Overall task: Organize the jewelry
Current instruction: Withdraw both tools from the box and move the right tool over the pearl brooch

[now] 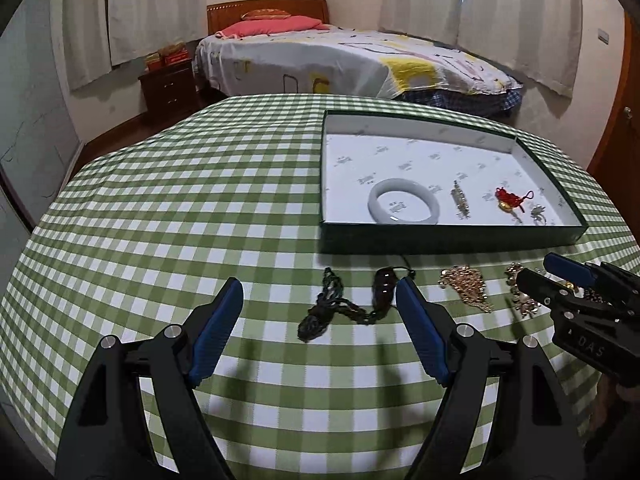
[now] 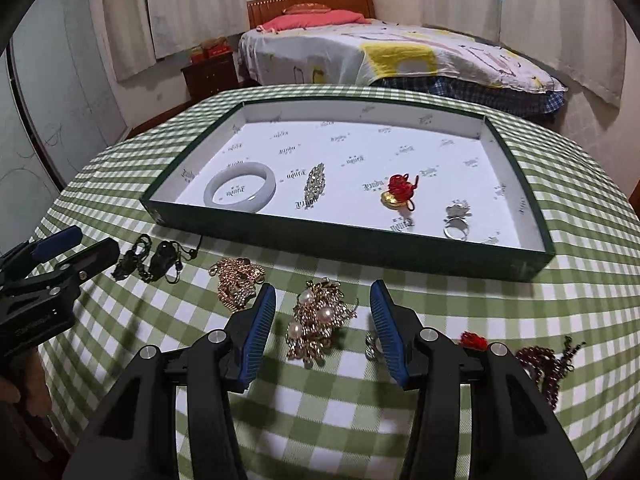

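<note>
Four pieces already lie in the green tray (image 2: 352, 250) across the middle of the right wrist view: a white bangle (image 2: 240, 192), a rhinestone brooch (image 2: 315, 185), a red-corded gold charm (image 2: 398, 194) and a silver ring (image 2: 456, 222). The rest waits on the checked cloth (image 2: 320, 412) below the tray's near wall.

The step in hand looks like a pick-up. The right gripper (image 2: 323, 320) hovers with its fingers spread wide on either side of the gold pearl brooch (image 2: 318, 322) at lower centre, holding nothing. A small silvery item (image 2: 372, 346) sits beside the right finger, too blurred to name.

In the left wrist view, the left gripper (image 1: 320, 312) is likewise wide and empty, framing the dark corded pendant (image 1: 348, 304) at lower centre.

Next, the right gripper would need to lower, close on the brooch alone, and lift it over the tray wall.
</note>
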`<state>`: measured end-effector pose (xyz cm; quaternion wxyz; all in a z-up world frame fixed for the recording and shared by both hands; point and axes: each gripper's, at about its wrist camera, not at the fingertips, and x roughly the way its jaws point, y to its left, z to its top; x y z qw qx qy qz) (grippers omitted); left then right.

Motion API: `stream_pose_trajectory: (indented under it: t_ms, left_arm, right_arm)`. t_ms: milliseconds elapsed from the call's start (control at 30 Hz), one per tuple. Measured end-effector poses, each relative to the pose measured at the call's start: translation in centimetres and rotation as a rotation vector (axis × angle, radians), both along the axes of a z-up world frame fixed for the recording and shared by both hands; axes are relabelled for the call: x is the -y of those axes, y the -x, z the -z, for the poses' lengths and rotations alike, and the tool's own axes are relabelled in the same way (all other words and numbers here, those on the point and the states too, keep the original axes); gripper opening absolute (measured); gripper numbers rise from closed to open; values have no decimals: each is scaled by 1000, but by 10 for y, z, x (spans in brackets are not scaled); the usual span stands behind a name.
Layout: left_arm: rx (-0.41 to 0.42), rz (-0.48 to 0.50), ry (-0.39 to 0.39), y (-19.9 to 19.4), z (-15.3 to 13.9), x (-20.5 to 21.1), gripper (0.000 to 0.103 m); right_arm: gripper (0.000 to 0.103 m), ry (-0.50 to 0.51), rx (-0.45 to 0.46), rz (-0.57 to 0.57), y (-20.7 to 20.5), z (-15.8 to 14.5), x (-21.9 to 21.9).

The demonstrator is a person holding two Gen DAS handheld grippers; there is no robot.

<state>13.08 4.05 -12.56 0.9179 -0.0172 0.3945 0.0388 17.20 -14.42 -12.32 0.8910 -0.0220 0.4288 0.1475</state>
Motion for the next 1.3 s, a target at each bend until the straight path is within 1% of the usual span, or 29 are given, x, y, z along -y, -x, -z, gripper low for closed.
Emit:
stream_pose_trajectory:
  t_ms: [200,233,300,333,433,567,667,767,1033,1200,1300]
  left_arm:
    - [-12,-6,-4,-2,6,-3,77]
    - [-13,-6,-4,-2,6,-4,77]
    - [-15,-6,-4,-3,8,-3,77]
    - [-17,-5,-4,-4,8,-3,77]
    - [-18,3,-4,-4,10,-2,77]
    - [-24,17,1,-6,13,2,77]
    - [-29,25,2,-9,15,4,73]
    - [-40,36,1,-13,19,6,68]
    - [-57,52,2,-22,25,11,67]
    - [-61,40,19,-22,23,4,67]
    - [-62,31,10,-21,21,0,67]
  right_arm:
    - [49,15,-38,-12,-3,11,-6]
    - [48,32,-25,-18,-1,12,-8]
    - [41,41,-19,-24,0,12,-9]
    - [31,35,-20,-27,1,11,-9]
    - [27,24,-22,-38,3,11,-7]
    - [27,10,-20,-38,8,10,-4]
    - [27,2,-15,-38,11,8,-2]
    - [27,0,-6,-39,13,4,1]
    - [27,-23,-12,-36,15,3,7]
    - [27,-34,-8,-34,16,2,8]
    - [27,-39,-10,-36,15,2,8]
